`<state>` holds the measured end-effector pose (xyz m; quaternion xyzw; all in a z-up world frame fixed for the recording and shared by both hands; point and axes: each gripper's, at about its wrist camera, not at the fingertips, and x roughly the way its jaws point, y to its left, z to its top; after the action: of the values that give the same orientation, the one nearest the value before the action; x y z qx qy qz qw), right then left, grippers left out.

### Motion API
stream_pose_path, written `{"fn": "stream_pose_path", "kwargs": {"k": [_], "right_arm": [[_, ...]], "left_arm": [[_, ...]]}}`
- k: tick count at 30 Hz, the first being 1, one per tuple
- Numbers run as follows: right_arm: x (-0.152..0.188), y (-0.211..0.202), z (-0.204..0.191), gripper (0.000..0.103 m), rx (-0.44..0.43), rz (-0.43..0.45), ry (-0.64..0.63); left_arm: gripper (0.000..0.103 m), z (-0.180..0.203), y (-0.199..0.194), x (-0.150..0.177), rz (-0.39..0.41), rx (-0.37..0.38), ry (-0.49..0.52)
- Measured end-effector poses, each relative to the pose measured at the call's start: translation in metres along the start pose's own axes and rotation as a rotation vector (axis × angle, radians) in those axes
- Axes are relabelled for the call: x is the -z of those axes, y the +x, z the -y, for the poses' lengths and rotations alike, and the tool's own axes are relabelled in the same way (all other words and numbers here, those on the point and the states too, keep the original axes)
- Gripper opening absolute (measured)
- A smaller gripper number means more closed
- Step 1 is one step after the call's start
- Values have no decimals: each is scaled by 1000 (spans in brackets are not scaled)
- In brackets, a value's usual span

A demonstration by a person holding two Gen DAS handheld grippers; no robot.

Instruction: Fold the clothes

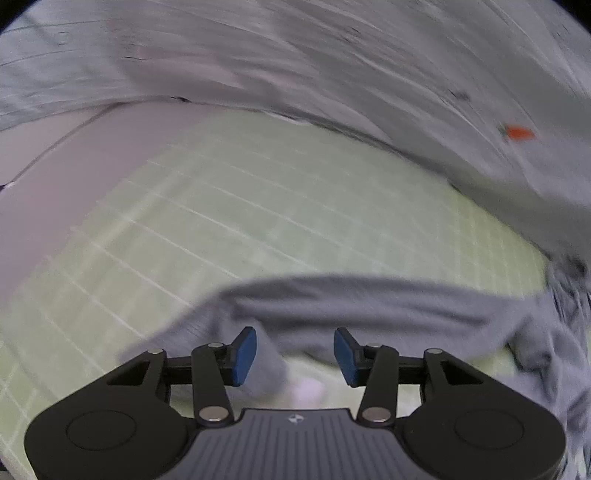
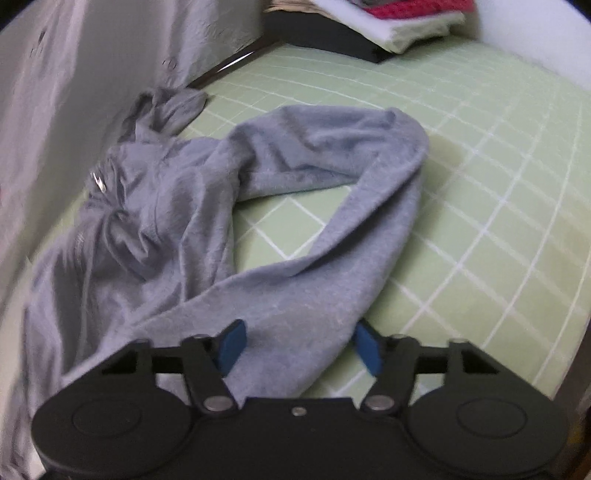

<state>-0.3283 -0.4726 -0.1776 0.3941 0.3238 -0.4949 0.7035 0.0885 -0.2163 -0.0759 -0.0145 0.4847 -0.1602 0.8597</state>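
Observation:
A grey garment (image 2: 192, 206) lies crumpled on a light green checked sheet (image 2: 480, 206), one long sleeve or leg looping round to the front. My right gripper (image 2: 299, 349) hangs just over the end of that strip. The cloth lies between its blue pads (image 2: 231, 347), and the jaws stand apart without pinching it. In the blurred left wrist view, another edge of the grey garment (image 1: 369, 306) lies across the sheet (image 1: 258, 203). My left gripper (image 1: 295, 356) is open above it, with a fold of cloth low between its fingers, untouched.
Pale grey fabric (image 2: 48, 129) hangs along the left side of the bed and fills the top of the left wrist view as pale fabric (image 1: 332, 62) with a small orange mark (image 1: 519, 132). A stack of folded clothes (image 2: 406, 22) sits on a black box (image 2: 325, 37) at the far end.

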Motion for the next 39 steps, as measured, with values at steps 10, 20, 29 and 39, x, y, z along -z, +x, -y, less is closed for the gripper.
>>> {"fn": "stream_pose_path", "kwargs": {"k": [10,20,29,39], "right_arm": [[-62,23,45,6,101,42,-194],[-204,30,134,12,318,210,-133],[-190,36,88,81,209,232,-111],[-88,33,34,69,-218,8,-8]], "left_arm": [[56,80,23,53,-109,74,128],[69,111,44,56,-136,7,89],[73,124,61,49,-169,-22,150],[8,129,47,65,-152,32,220]]}}
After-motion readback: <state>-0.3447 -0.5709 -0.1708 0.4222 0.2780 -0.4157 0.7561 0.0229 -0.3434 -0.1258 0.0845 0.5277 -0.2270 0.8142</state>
